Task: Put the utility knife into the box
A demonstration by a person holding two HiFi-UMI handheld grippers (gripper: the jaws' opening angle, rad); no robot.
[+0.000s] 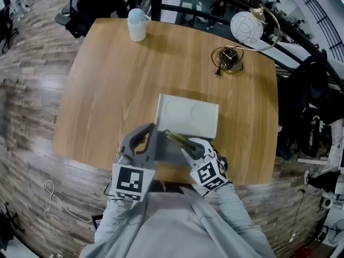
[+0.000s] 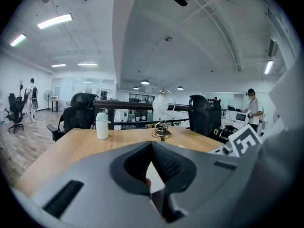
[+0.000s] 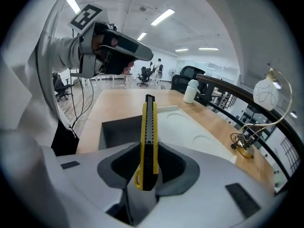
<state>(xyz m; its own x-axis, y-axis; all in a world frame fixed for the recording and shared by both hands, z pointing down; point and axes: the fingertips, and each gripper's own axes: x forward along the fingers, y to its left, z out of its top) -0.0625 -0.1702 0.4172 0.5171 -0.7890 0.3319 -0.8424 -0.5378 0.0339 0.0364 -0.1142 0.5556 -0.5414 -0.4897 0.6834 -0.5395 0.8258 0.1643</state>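
My right gripper is shut on a yellow utility knife, which stands on edge between the pads and points forward. Its tip hangs over the open dark grey box. The box's white lid lies just beyond it. In the head view the knife and the right gripper are at the near table edge, with the grey box between both grippers and the lid behind. My left gripper sits at the box's left side; its tips meet with nothing held.
A white bottle stands at the table's far edge. A globe lamp with a brass base is at the far right. Office chairs and a railing stand beyond the table. A cable lies on the floor.
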